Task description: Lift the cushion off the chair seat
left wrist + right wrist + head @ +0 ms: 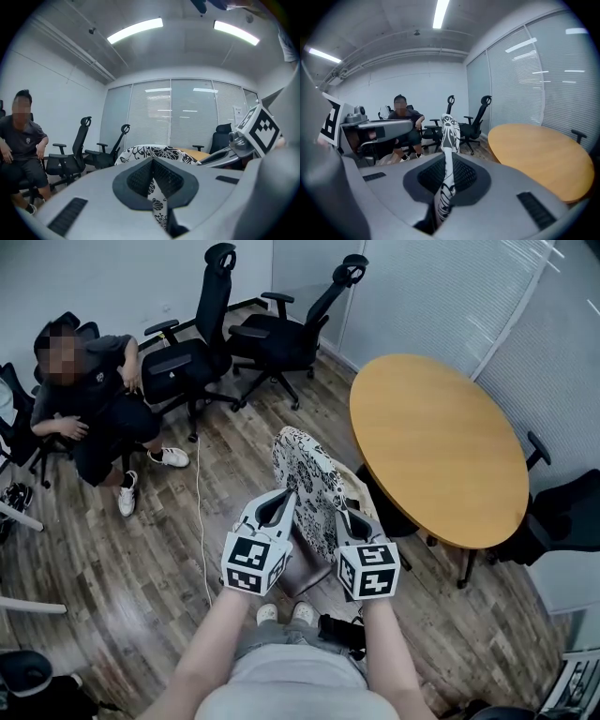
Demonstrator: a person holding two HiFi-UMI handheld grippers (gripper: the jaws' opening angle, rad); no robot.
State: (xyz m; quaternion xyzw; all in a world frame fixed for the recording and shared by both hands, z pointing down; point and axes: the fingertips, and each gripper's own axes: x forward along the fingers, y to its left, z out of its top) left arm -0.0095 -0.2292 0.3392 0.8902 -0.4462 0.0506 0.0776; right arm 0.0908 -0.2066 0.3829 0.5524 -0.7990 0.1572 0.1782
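Note:
A black-and-white floral cushion point(309, 486) hangs on edge in front of me, raised above the brownish chair seat point(307, 576). My left gripper point(281, 504) is shut on its near left edge, and the patterned cloth point(158, 197) shows pinched between the pads. My right gripper point(347, 517) is shut on the near right edge, and the cushion's thin edge point(449, 136) runs up from between its pads. Each gripper view also shows the other gripper: the right gripper point(255, 131) and the left gripper point(361, 124). The cushion hides most of the chair beneath it.
A round wooden table point(436, 446) stands close on the right, with a black chair point(562, 517) beyond it. Two black office chairs point(272, 334) stand at the back. A person point(89, 399) sits at the left. A white cable point(200, 521) lies across the wood floor.

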